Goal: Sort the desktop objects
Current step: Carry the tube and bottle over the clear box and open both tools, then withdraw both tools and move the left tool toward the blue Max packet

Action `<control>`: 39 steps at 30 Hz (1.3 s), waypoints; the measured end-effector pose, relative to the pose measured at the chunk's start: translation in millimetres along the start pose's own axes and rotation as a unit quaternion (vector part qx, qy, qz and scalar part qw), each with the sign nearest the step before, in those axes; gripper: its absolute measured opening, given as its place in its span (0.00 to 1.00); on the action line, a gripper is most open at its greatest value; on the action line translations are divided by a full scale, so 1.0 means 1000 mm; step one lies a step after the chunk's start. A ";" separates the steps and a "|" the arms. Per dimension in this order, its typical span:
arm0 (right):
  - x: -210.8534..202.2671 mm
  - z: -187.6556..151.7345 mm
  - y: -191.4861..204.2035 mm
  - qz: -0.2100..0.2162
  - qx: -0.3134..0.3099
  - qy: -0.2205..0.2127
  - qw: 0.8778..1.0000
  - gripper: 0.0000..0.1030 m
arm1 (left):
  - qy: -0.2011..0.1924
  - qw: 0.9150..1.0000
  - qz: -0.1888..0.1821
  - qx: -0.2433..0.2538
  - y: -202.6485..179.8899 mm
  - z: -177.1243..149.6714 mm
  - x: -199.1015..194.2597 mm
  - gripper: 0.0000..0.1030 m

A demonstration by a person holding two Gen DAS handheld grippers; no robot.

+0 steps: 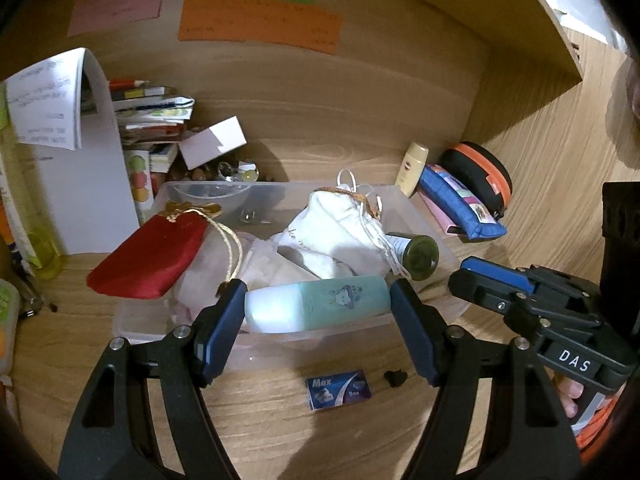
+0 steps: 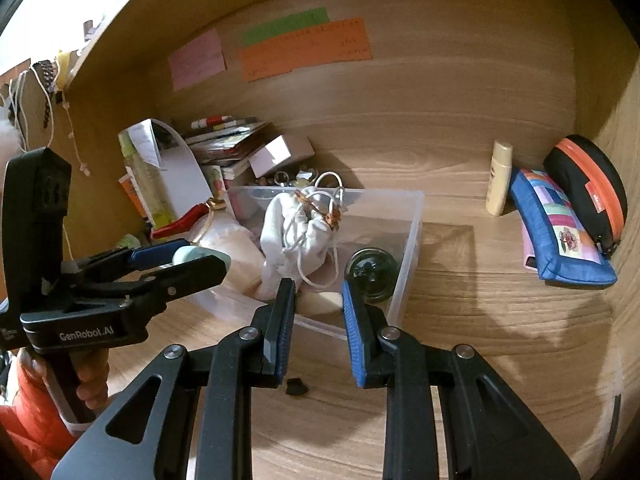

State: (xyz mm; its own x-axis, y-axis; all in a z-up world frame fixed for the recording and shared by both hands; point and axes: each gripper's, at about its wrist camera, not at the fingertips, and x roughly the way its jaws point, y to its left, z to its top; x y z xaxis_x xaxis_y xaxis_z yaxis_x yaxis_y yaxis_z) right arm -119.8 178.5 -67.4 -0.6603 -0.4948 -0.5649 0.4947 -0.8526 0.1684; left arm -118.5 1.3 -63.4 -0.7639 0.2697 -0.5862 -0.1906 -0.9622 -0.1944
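left hand-held gripper (image 1: 318, 306) tilted down, jaws wide and clamped on a bottle's two ends, right hand-held gripper (image 2: 316, 296) angled down too, jaws nearly together and empty, fingers (image 2: 92, 376) wrapped round the left handle

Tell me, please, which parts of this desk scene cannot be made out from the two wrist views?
- Writing on the orange note: blurred in both views.
- Bottom of the clear bin: covered by the white pouch and red pouch.
- Blue pencil case: its pink underlayer is mostly hidden.
- Small black piece: too small to identify.
- Left gripper hides the teal bottle ends.
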 end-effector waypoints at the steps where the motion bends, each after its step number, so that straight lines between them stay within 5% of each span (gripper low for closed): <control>1: 0.002 0.000 0.000 -0.002 -0.001 0.003 1.000 0.21 | 0.000 1.000 0.003 0.001 0.000 0.001 0.002 0.70; 22: 0.009 -0.003 0.009 -0.028 -0.021 0.014 0.999 0.23 | -0.011 1.000 0.012 0.012 -0.006 -0.001 -0.010 0.71; 26: 0.004 -0.004 0.013 -0.034 -0.021 0.009 0.999 0.32 | -0.024 0.999 0.016 0.014 -0.006 -0.003 -0.021 0.78; 39: -0.015 -0.010 0.031 -0.037 -0.025 -0.001 0.999 0.34 | -0.037 0.999 0.029 0.015 -0.003 -0.019 -0.044 0.86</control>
State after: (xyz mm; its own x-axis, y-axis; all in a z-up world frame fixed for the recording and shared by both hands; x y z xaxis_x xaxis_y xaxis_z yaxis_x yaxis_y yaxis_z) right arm -88.9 161.0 -62.0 -0.6975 -0.4310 -0.5725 0.4718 -0.8775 0.0858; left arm -72.5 -7.1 -51.5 -0.8176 0.2121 -0.5354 -0.1636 -0.9769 -0.1372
